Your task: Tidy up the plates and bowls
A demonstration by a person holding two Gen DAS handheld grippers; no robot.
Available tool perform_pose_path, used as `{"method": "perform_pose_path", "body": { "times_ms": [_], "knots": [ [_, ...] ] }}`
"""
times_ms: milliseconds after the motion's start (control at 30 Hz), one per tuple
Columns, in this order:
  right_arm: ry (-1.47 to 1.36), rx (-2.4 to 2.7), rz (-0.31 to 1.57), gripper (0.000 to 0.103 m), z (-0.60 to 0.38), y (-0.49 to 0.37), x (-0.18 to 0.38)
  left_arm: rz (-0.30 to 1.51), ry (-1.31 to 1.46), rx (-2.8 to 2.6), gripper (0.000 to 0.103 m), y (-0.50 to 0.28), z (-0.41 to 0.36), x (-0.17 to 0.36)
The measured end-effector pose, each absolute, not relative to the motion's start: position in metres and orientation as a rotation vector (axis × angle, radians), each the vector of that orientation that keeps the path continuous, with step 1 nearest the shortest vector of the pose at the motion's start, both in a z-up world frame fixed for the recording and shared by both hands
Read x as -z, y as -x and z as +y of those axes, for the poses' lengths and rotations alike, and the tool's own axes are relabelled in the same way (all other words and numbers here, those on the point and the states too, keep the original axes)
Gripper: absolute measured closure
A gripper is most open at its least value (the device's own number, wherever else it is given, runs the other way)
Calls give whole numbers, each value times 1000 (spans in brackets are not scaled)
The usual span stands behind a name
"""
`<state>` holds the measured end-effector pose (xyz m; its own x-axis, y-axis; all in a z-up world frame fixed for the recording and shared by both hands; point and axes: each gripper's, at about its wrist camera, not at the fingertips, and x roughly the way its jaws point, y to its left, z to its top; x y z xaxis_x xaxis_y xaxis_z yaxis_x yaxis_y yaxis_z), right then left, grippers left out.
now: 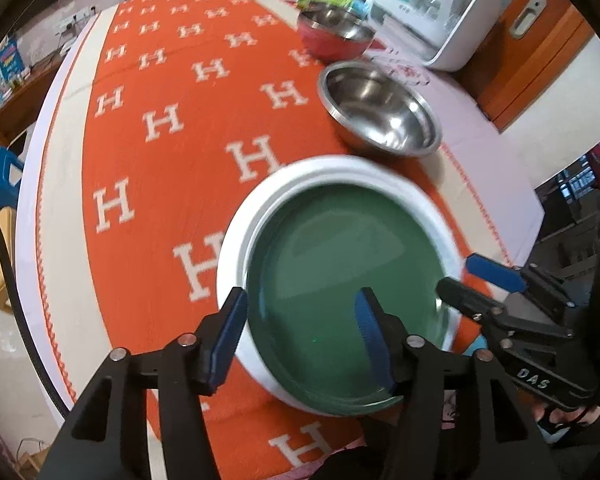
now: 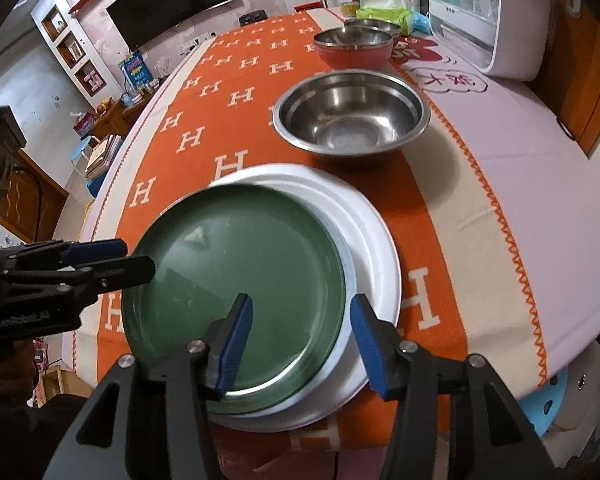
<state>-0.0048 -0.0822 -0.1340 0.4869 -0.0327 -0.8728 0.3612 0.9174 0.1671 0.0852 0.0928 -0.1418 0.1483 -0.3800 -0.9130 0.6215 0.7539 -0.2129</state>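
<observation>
Two wrist views of one moment in stacking dishes. We see the green plate [image 2: 236,280] lying inside the white plate [image 2: 376,256] on the orange cloth [image 1: 172,80], near the table's front edge; it sits off-centre, shifted toward the left gripper's side, so that a crescent of white shows on the other. The left gripper [image 1: 302,336] straddles the near-left rim of the stack with its jaws partly open, one pad outside the white rim, the other over the green surface; neither pad appears to press on anything. The right gripper [image 2: 302,344] stands likewise about half open across the opposite rim, holding nothing. Beyond the plates stands an empty steel bowl [image 2: 350,114], and farther back a red bowl [image 2: 354,54] with a steel one nested in it.

We judge the risks as follows: a pad dragged sideways on withdrawal could catch the green rim and slide the plate further off-centre or tip it; the stack lies close to the table edge, so a nudge toward us could push it over; a smooth steel bowl could slip from a shallow pinch.

Motion blur softens both plate rims, so we cannot tell whether the green plate rests flat. The near rim is hidden behind the fingers in both views. Whether a third bowl lies behind the red one is unclear
</observation>
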Motion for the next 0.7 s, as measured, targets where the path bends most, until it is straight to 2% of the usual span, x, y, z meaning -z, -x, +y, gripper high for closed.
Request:
{"method": "perform_pose_path", "body": {
  "times_ms": [100, 700],
  "knots": [
    [-340, 246, 1012, 52, -86, 3, 129, 1173, -211, 758, 41, -85, 89, 129],
    [-224, 121, 888, 52, -147, -15, 96, 1027, -46, 635, 38, -93, 41, 91]
  ]
}}
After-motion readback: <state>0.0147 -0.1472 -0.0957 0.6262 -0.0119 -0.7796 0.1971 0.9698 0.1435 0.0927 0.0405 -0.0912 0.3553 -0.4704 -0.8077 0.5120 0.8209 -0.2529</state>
